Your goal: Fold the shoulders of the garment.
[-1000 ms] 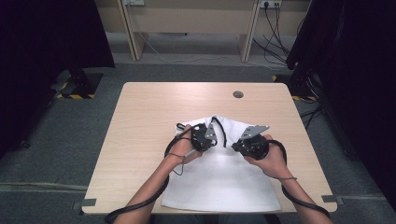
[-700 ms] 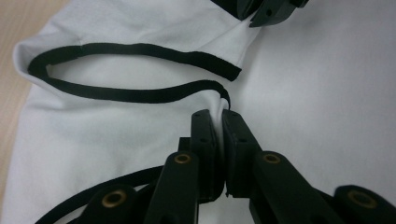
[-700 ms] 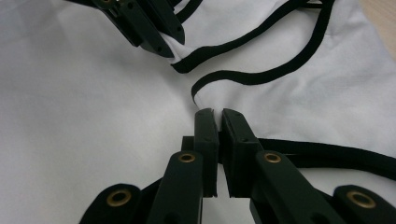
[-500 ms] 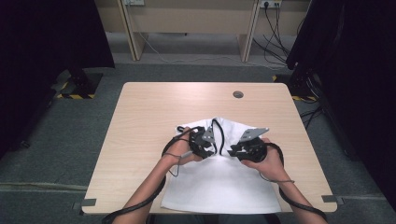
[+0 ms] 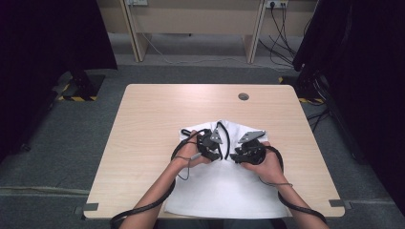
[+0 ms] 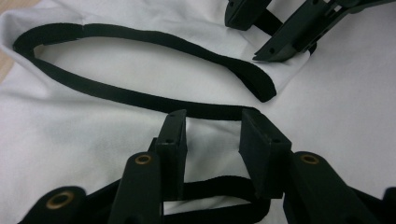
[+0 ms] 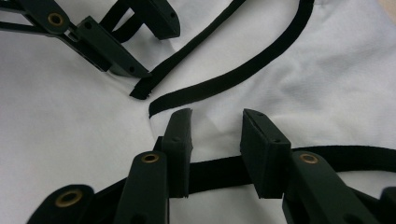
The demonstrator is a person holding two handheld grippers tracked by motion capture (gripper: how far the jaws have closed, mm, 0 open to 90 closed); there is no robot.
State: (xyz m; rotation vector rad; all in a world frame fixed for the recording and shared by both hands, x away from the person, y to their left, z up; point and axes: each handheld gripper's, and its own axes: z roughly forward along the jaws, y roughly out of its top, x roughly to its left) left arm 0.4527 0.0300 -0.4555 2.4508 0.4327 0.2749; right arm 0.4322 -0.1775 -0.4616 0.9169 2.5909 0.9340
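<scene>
A white garment [image 5: 224, 191] with a black trim band [image 6: 140, 98] lies flat on the wooden table [image 5: 157, 119], reaching its near edge. Both grippers hover low over the garment's far end, tips facing each other. My left gripper [image 5: 220, 155] [image 6: 214, 116] is open; its jaws have just been opening, with white cloth and trim lying loose between them. My right gripper [image 5: 235, 156] [image 7: 218, 114] is open too, its jaws having just spread over the cloth and a black band [image 7: 233, 77]. Each gripper sees the other close by: the right one [image 6: 252, 39], the left one [image 7: 156, 51].
A small round grommet hole [image 5: 243, 96] sits in the table's far right part. Bare wood surrounds the garment on the left, right and far sides. Desk legs and cables [image 5: 282, 19] stand on the floor beyond the table.
Both hands have sunk toward the garment and drawn closer together near its middle. The garment's far end has settled onto the table.
</scene>
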